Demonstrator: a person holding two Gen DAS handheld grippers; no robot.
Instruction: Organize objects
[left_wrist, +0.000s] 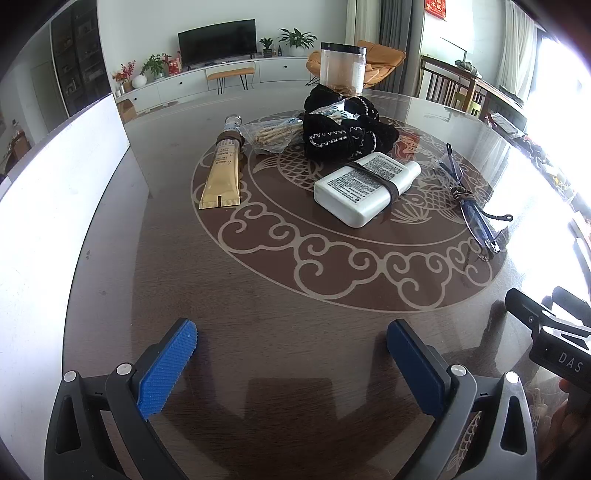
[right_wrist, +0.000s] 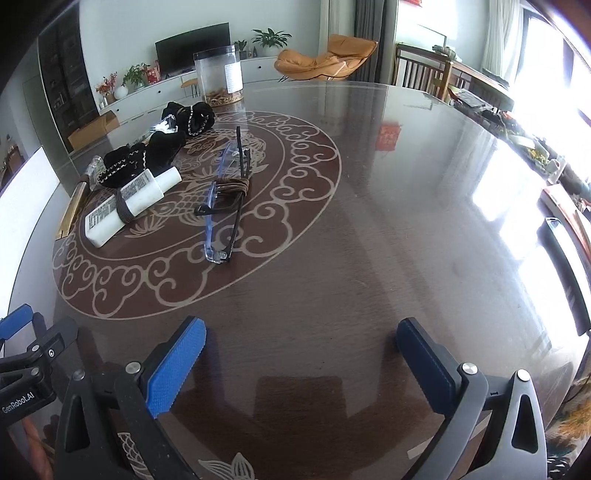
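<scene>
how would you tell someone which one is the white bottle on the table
Find the fish pattern in the middle of the round table. The white bottle lies flat on it, between the beige tube and the glasses. It alone is white, with a dark band around its middle.

The round table (left_wrist: 258, 332) is dark brown wood under a glossy top, with a pale fish-and-cloud medallion at its middle. On the medallion lie a white flat bottle (left_wrist: 365, 186) banded with a dark tie, a beige tube (left_wrist: 223, 171) toward the left edge, a clear packet of small sticks (left_wrist: 273, 134), a heap of black cloth (left_wrist: 347, 127), and folded glasses (left_wrist: 469, 201) toward the right edge. A clear jar (left_wrist: 341, 68) stands near the far edge.
</scene>
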